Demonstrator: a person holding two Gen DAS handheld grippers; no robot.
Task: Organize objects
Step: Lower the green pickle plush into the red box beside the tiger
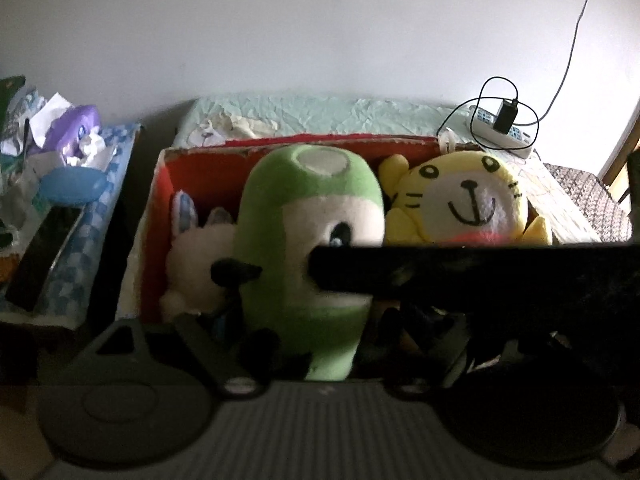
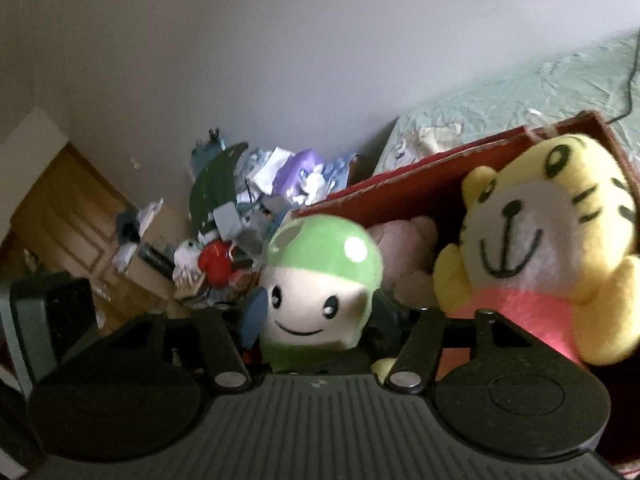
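A green mushroom plush [image 1: 304, 200] stands in a red box [image 1: 160, 208], between a white bunny plush [image 1: 196, 256] and a yellow tiger plush [image 1: 464, 200]. My left gripper [image 1: 316, 280] stands open and wide around the green plush. Its left fingertip [image 1: 236, 272] is at the plush's side, and its right finger is hidden behind a black bar from the right. In the right wrist view my right gripper [image 2: 318, 316] is shut on the green plush [image 2: 320, 256], with the pads at both cheeks. The tiger plush [image 2: 532, 240] leans at the right inside the red box [image 2: 400, 184].
The box rests on a pale green bedsheet [image 1: 320, 116]. A power strip with a charger and cable [image 1: 504, 128] lies at the back right. A cluttered pile of papers and toys [image 1: 68, 152] sits left of the box. A wooden door [image 2: 68, 220] stands further left.
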